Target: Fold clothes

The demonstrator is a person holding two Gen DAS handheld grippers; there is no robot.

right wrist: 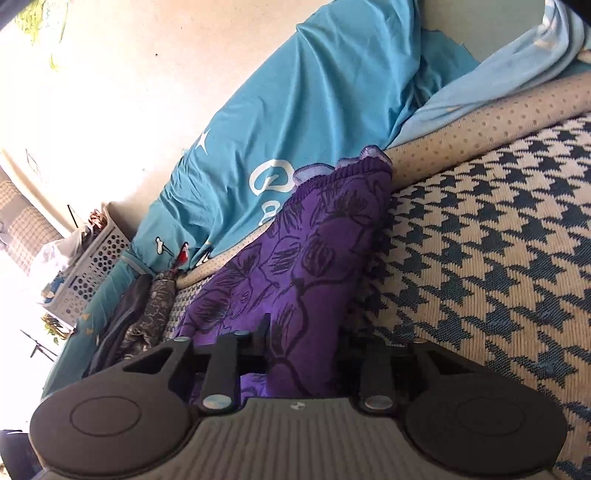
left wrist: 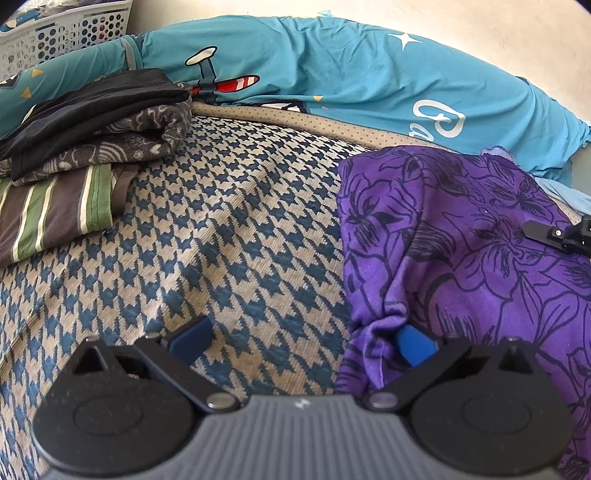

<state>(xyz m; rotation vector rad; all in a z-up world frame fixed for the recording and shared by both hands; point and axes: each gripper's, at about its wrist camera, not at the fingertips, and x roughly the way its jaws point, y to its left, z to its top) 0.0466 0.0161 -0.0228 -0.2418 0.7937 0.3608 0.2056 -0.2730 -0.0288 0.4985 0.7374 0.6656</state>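
A purple garment with black flower outlines (left wrist: 461,236) lies bunched on the houndstooth bed cover (left wrist: 229,229), on the right in the left wrist view. My left gripper (left wrist: 303,339) is open and low over the cover; its right blue pad (left wrist: 413,349) touches the garment's left edge, and its left pad (left wrist: 192,332) is over bare cover. In the right wrist view the purple garment (right wrist: 295,258) runs between the fingers of my right gripper (right wrist: 304,332), which looks shut on it. Part of that right gripper (left wrist: 557,234) shows at the garment's far right side.
A stack of folded clothes (left wrist: 74,147), black on top and green-striped below, sits at the left. A long teal printed pillow (left wrist: 351,74) lies along the wall behind. A white perforated laundry basket (left wrist: 55,33) stands in the far left corner.
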